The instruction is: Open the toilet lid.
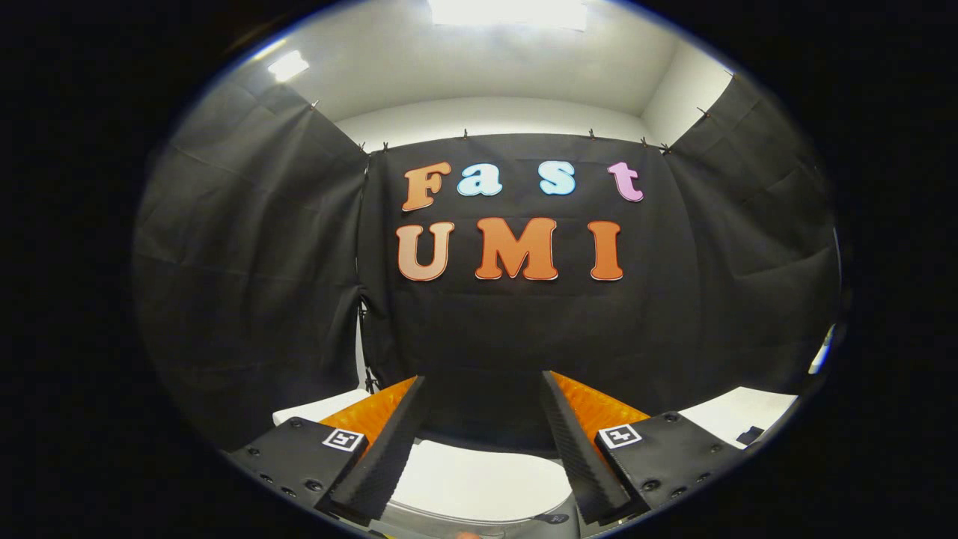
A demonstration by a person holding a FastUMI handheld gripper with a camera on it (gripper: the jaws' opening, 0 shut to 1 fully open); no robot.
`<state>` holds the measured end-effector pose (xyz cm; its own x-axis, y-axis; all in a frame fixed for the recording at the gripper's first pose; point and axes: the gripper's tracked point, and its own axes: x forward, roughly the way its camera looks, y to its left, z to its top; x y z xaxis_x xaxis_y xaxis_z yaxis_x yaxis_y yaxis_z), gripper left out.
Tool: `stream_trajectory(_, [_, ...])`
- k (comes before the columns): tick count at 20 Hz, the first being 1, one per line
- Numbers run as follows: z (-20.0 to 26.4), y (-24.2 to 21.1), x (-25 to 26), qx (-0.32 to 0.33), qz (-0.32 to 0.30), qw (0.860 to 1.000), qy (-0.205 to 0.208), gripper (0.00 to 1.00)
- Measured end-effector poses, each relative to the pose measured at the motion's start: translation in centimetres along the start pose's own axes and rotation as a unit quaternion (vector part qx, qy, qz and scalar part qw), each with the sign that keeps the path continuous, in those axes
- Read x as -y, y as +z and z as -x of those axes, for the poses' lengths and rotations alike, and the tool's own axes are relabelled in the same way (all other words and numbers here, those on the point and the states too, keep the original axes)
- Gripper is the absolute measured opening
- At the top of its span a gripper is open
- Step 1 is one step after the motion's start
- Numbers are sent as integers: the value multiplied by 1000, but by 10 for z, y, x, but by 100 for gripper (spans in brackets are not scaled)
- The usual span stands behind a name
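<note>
Gripper view. The gripper (485,389) points level toward the booth's black cloth wall (247,284), whose fabric hangs in soft creases from small clips along its top edge. The two fingers (389,442) are spread wide, with nothing between them; their inner faces are finely ribbed, and each finger mount carries a small square black-and-white marker (343,439). Below and between the fingers lies the toilet lid (479,479), a smooth, glossy white, rounded surface, closed and flat. A white tank or ledge (737,412) shows behind it, to either side of the fingers. A plain white ceiling with bright light panels (509,11) spans above the cloth.
</note>
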<state>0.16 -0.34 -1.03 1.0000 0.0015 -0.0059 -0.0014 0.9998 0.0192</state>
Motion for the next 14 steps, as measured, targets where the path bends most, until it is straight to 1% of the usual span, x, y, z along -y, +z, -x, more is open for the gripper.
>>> stream_trajectory(8, [-8,-36,13,-11,-25,1000,1,98])
stream_trajectory(11, [-14,-66,20,-22,-46,999,0,98])
stream_trajectory(14, [-15,-109,27,-42,-71,997,1,98])
